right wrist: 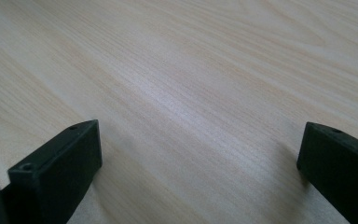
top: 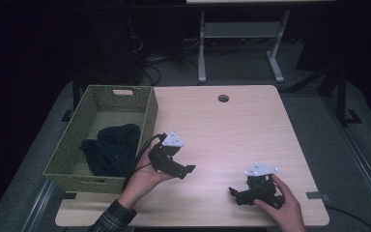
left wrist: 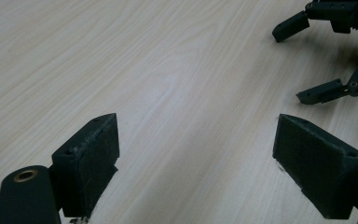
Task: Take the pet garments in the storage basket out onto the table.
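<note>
Claws: two, left claw (top: pixel 189 170), right claw (top: pixel 233 191).

one basket (top: pixel 149 115), one dark garment (top: pixel 111 149), two tools

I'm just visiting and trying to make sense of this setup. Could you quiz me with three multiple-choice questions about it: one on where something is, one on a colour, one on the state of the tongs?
1. Where does the dark cloth lie?
A. on the bare table
B. inside the woven basket
C. on the floor

2. What colour is the woven basket?
A. olive green
B. bright red
C. white

3. How do the jaws of the left tongs stand?
A. clamped on the cloth
C. shut on nothing
B. wide apart over bare wood

Answers:
1. B, the high view shows the cloth bunched in the basket's near end.
2. A, its woven walls look olive green.
3. B, the left gripper view shows a broad gap of table between the two jaws; the right tongs stand open likewise.
</note>
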### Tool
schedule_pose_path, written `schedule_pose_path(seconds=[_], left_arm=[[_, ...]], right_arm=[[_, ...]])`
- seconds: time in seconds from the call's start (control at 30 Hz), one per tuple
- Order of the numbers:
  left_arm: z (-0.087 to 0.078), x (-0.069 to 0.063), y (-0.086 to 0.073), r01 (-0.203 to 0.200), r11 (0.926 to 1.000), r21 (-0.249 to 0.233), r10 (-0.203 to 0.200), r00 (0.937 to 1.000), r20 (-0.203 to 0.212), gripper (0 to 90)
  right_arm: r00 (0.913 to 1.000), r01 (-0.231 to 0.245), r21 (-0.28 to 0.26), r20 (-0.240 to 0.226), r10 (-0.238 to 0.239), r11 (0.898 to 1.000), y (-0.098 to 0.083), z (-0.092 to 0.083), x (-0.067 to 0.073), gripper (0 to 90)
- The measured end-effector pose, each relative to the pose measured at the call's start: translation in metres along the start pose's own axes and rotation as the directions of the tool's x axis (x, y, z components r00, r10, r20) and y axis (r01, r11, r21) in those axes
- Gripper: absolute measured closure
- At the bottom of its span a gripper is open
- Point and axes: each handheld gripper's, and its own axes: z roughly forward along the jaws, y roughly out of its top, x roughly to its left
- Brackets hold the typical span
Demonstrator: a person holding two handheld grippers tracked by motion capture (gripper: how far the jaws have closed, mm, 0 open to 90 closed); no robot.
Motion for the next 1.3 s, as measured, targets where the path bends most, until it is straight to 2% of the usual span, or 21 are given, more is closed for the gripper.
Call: schedule_pose_path(seconds=[0.73,0.93,1.3], left_arm=[[-0.024,0.014,0.017,0.012,0.9995,-0.028,-0.012,0.9999,0.003,14.1],[-0.033,0.019,0.017,0.021,0.9987,-0.047,-0.021,0.9998,-0.003,14.2],[-0.049,0.031,0.013,0.027,0.9984,-0.049,-0.028,0.9995,-0.015,14.2]], right_arm=[[1.0000,-0.001,0.000,0.000,0.001,1.000,0.000,0.000,0.000,0.0],[1.0000,-0.001,0.000,0.000,0.001,1.000,0.000,0.000,0.000,0.0],[1.0000,-0.001,0.001,0.000,0.001,1.000,0.000,0.000,0.000,0.0]])
